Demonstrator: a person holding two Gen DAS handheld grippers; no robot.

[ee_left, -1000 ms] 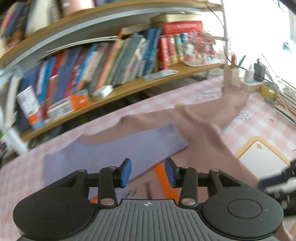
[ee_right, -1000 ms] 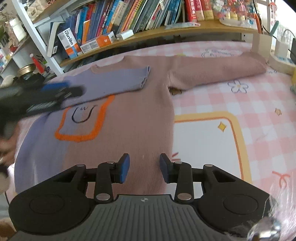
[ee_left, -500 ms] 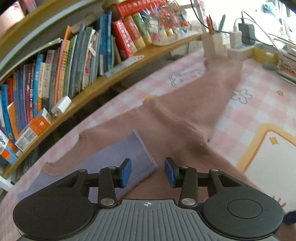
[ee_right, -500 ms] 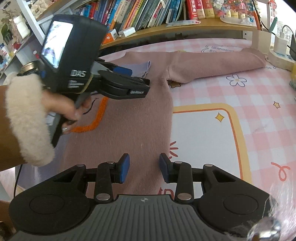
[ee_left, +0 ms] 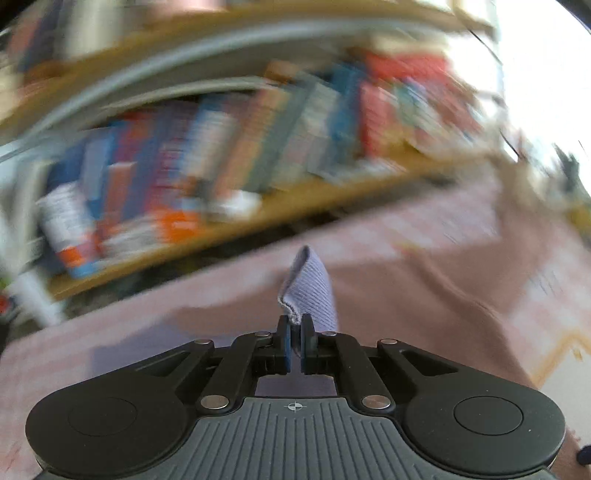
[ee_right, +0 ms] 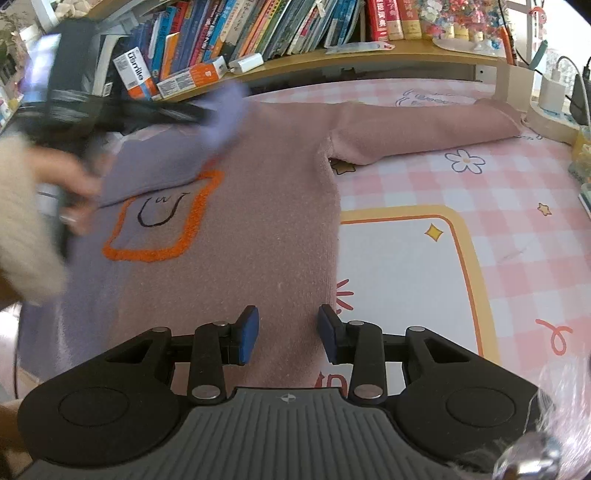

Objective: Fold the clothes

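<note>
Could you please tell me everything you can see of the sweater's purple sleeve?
The purple sleeve is soft lilac knit with a ribbed cuff. It lies folded across the pink sweater, partly covering its orange-outlined patch. The left gripper is shut on the cuff's edge and lifts that end off the sweater. The rest lies on the chest.

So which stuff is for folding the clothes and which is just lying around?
For the folding:
- pink sweater
- its purple sleeve, pinched in the left tongs
- right tongs, open above the sweater

Just lying about:
- books on the shelf
- white charger
- checked table cover
</note>
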